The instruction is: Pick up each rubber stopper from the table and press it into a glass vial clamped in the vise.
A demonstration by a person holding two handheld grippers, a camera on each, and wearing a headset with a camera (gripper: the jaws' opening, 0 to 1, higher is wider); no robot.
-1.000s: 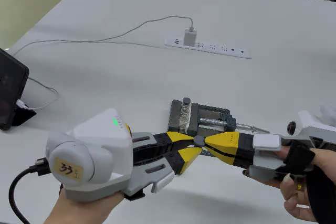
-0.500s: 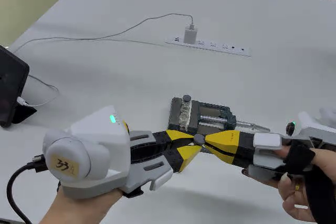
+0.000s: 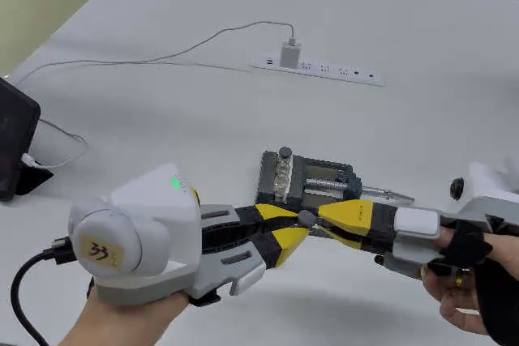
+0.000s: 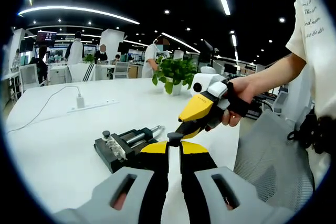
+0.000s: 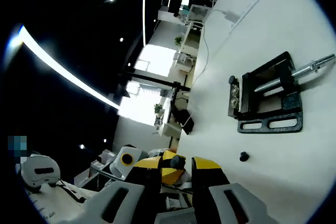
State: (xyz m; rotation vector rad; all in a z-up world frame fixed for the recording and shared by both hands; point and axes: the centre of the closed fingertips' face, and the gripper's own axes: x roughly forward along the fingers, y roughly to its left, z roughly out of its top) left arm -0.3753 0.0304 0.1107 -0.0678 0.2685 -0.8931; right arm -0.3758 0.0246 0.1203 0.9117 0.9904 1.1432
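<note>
Above the table, towards its near edge, the two grippers meet tip to tip over a grey stopper. The left gripper comes in from the near-left corner. In the left gripper view its jaws stand almost together, pinching the stopper at their tips. The right gripper reaches in from the right edge. Its jaws sit either side of the same stopper with a gap between them, and I cannot tell whether they press on it. Just behind the tips stands the black vise with glass vials clamped in it — a second stopper sits at the row's far end. A loose stopper lies on the table near the vise's slotted foot. A white power strip lies nearer the far edge.
</note>
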